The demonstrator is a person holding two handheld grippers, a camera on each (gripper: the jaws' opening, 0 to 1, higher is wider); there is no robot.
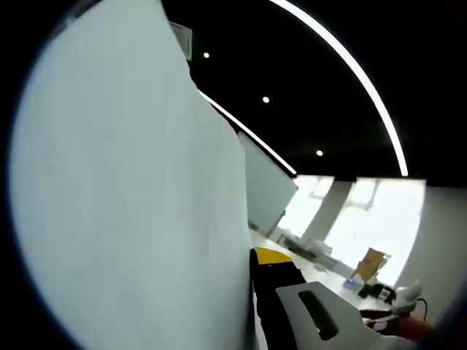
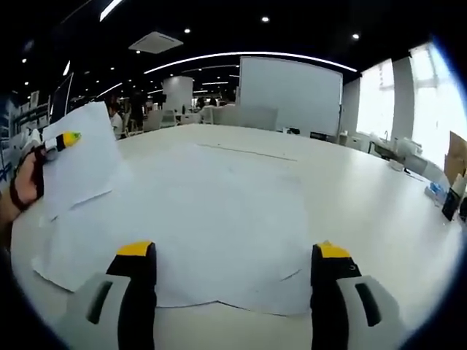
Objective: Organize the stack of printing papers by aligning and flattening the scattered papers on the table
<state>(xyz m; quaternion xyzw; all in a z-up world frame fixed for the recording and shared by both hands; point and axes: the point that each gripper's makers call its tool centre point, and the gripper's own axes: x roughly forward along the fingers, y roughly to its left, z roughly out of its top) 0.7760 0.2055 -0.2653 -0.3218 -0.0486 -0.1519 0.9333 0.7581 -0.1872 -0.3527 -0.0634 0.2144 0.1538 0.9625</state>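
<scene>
Matt white papers (image 2: 211, 226); smooth, faintly glossy table (image 2: 365, 197).

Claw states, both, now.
Left claw: shut on a paper sheet, lifted off the table.
Right claw: open, holding nothing, above the spread papers.

The right gripper (image 2: 232, 284) is held low and level with its yellow-tipped jaws spread wide apart. The left gripper (image 2: 67, 138), raised off to the left, is closed on a sheet of paper (image 2: 80, 157), with the person's hand (image 2: 25, 182) behind it.
</scene>
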